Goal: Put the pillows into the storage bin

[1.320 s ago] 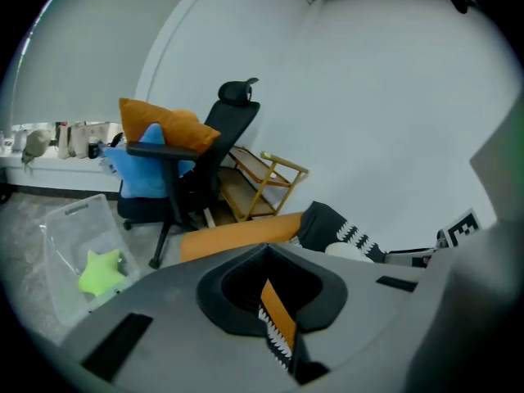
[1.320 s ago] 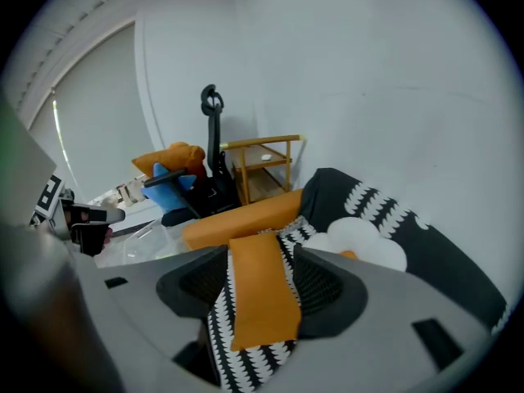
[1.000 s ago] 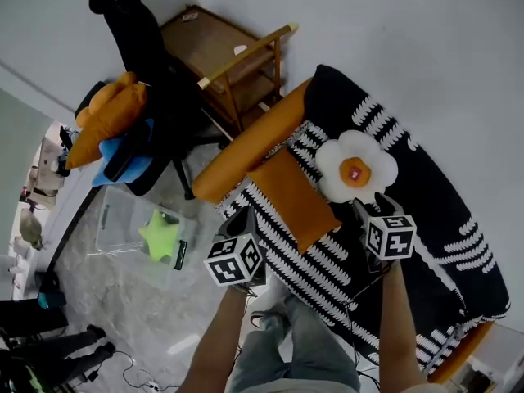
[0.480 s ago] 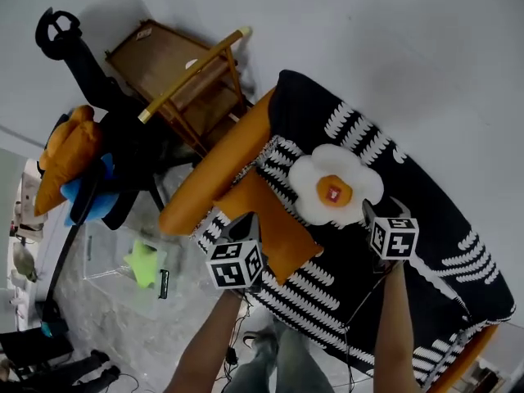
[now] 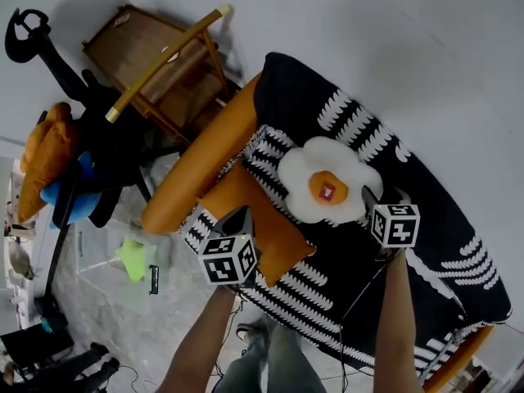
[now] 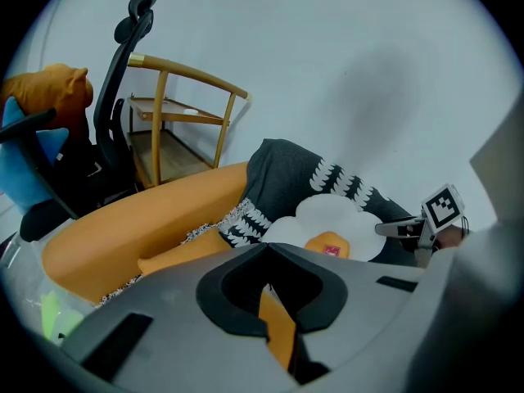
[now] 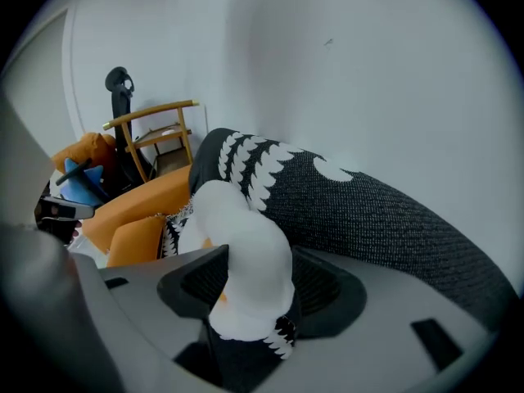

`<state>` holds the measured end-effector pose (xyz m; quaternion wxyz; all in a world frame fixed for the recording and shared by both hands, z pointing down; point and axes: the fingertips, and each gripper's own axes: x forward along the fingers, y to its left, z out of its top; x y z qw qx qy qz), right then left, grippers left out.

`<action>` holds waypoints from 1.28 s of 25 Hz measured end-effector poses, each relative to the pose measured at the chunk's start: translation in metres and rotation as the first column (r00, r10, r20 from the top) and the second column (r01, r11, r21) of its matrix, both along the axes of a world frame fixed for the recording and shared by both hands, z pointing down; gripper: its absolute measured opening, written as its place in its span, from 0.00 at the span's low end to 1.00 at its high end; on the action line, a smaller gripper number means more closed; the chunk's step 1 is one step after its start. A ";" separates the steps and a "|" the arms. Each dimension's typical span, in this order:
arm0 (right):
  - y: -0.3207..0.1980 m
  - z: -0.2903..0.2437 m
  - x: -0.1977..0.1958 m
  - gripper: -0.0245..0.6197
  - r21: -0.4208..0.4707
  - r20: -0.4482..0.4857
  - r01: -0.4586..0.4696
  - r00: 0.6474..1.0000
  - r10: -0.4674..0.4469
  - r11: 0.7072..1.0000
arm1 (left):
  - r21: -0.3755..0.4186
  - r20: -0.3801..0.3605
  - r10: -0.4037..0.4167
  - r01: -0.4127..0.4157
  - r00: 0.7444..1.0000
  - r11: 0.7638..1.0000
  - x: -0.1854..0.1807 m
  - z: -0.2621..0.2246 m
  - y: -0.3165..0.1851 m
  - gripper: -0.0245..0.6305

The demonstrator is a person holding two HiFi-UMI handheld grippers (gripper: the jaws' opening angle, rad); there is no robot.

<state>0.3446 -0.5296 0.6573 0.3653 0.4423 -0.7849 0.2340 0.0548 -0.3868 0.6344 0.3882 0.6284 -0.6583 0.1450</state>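
Both of the person's arms are stretching out in front, the left forearm [image 5: 201, 334] slanting inward and the right forearm [image 5: 399, 318] running straighter. The left claw [image 5: 238, 216] is pinching the orange pillow [image 5: 274, 232] by its edge. The right claw [image 5: 369, 198] is clamping on the rim of the white egg pillow [image 5: 327, 178].

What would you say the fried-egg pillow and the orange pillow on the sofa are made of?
The fried-egg pillow looks like stuffed plush fabric, matte and soft: its lobes are puffy and rounded. The orange pillow looks like smooth matte cloth over padding; its weave is too small to tell.
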 end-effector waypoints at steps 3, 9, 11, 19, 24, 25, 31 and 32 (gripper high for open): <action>-0.005 0.003 -0.001 0.41 -0.015 0.017 0.007 1.000 -0.006 1.000 | -0.007 0.008 -0.010 0.010 1.000 1.000 -0.003 0.001 0.000 0.04; -0.007 0.011 -0.003 0.36 -0.051 0.051 0.032 0.998 -0.030 0.998 | -0.018 0.013 -0.051 0.051 0.999 0.999 -0.008 0.001 0.009 0.04; -0.006 0.010 -0.003 0.32 -0.055 0.057 0.041 0.998 -0.038 0.998 | -0.022 0.016 -0.052 0.052 0.999 0.998 -0.007 -0.001 0.014 0.04; 0.003 0.000 -0.009 0.19 -0.064 0.051 0.071 0.996 -0.068 0.995 | 0.004 0.008 -0.103 0.103 0.995 0.995 -0.012 -0.020 0.027 0.04; 0.012 -0.015 -0.016 0.14 -0.046 0.063 0.083 0.995 -0.080 0.996 | 0.026 0.002 -0.137 0.137 0.991 0.990 -0.018 -0.035 0.036 0.04; 0.015 -0.019 -0.020 0.13 -0.038 0.068 0.087 0.994 -0.084 0.995 | 0.030 -0.002 -0.144 0.144 0.990 0.989 -0.019 -0.038 0.038 0.04; 0.036 -0.048 -0.043 0.12 -0.015 0.073 0.116 0.991 -0.115 0.993 | 0.061 0.017 -0.165 0.164 0.986 0.985 -0.038 -0.070 0.057 0.04; 0.038 -0.056 -0.047 0.11 -0.006 0.070 0.124 0.990 -0.124 0.992 | 0.072 0.019 -0.173 0.171 0.985 0.983 -0.044 -0.078 0.059 0.04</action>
